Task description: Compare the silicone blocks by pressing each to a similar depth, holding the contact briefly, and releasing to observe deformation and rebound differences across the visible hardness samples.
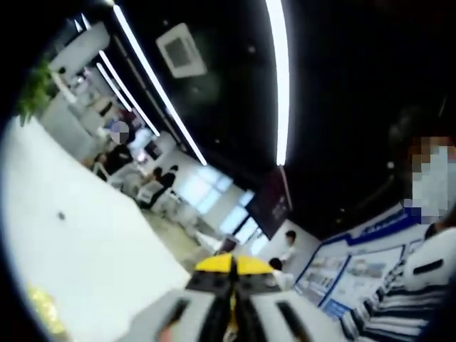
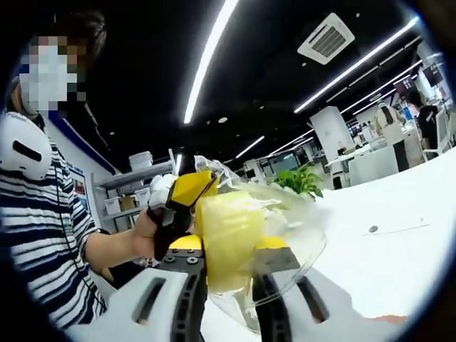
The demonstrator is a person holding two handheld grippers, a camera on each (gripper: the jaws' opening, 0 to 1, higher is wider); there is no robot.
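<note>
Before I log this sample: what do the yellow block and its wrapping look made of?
The yellow block looks like matte, opaque silicone or rubber with softly rounded edges. The wrapping looks like thin clear plastic film, glossy and crinkled, see-through. The right gripper holds both.
</note>
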